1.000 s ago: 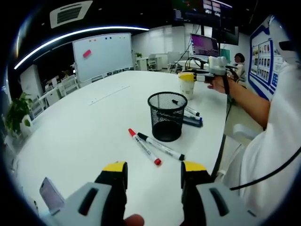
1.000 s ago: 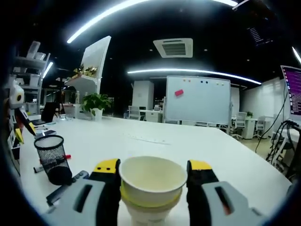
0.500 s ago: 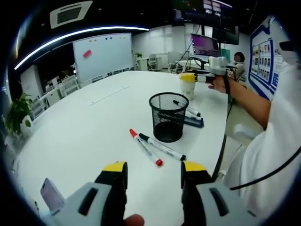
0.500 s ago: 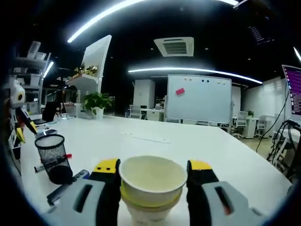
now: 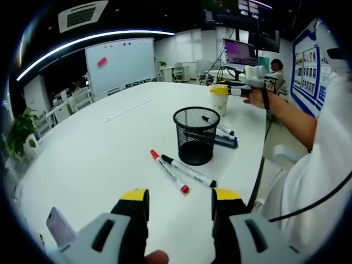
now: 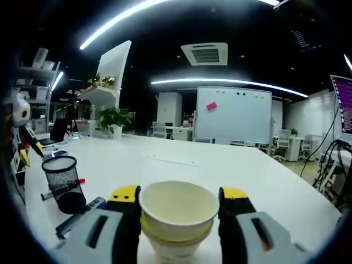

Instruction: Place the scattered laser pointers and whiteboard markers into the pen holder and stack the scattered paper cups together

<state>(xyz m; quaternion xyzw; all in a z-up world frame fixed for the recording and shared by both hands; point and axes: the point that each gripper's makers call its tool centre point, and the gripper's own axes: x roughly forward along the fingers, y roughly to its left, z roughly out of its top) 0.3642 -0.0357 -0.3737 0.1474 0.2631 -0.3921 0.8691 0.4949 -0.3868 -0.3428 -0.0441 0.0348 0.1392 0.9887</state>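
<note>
white counter (image 5: 99, 159): your right tongs (image 6: 179, 212) grip the stacked paper cups (image 6: 177, 217); squeezing could crush them. left tongs (image 5: 179, 206) open, empty; markers (image 5: 181, 172) near the edge could roll.

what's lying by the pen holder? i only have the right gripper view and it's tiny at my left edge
Observer: Two markers lie on the table outside the pen holder, close together: a red-capped marker and a black-capped marker.
Operator: is the left gripper on either one
Observer: No. The left gripper is open with nothing between its jaws, short of both markers.
Operator: anything else loose over there
Observer: A third marker lies just beyond the holder, on the side toward the paper cups.
</note>
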